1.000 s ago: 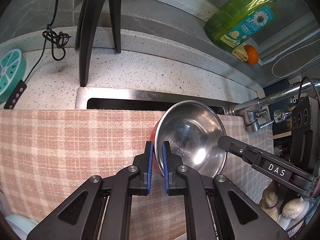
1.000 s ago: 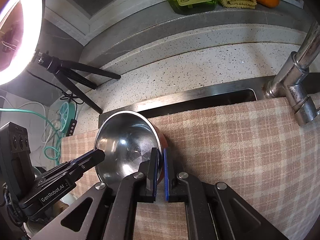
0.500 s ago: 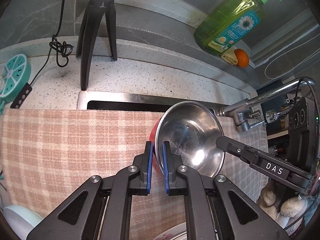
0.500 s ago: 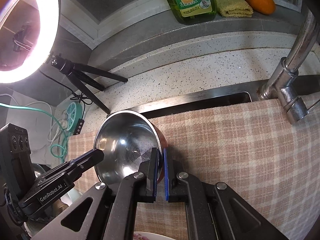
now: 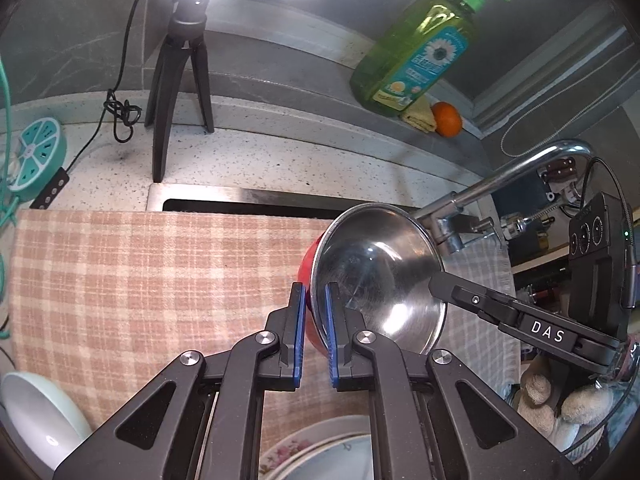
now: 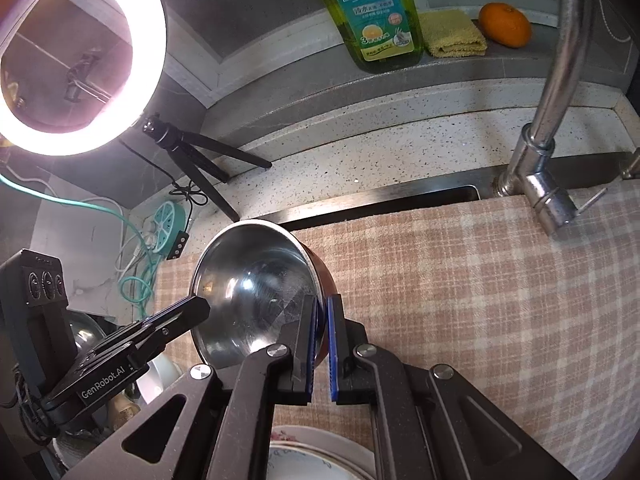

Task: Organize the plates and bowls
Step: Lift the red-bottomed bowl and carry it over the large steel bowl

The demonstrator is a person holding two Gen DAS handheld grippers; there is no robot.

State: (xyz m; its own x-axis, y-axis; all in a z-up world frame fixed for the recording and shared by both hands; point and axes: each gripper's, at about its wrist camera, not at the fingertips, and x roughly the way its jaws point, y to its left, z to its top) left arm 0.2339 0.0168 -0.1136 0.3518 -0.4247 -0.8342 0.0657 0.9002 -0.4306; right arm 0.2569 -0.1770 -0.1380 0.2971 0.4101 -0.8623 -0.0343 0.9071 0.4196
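Note:
A steel bowl (image 5: 380, 272) with a red outside hangs in the air above the checked cloth (image 5: 140, 280), held from both sides. My left gripper (image 5: 314, 300) is shut on its near-left rim, blue pads on either side of the wall. In the right wrist view the same steel bowl (image 6: 252, 284) has my right gripper (image 6: 322, 312) shut on its right rim. Each gripper shows in the other's view: the right gripper's finger (image 5: 472, 296) reaches into the bowl from the right, the left gripper's finger (image 6: 180, 312) from the left.
A floral plate (image 5: 320, 456) lies below the grippers and a pale bowl (image 5: 36, 420) at lower left. A tap (image 6: 552, 128), a sink slot (image 5: 240, 206), a tripod (image 5: 176, 92), a soap bottle (image 5: 420, 48), an orange (image 6: 504, 24) and a yellow cloth (image 6: 452, 34) stand behind.
Both grippers have risen with the bowl held between them. More of the counter, the ring light and the plate below has come into view.

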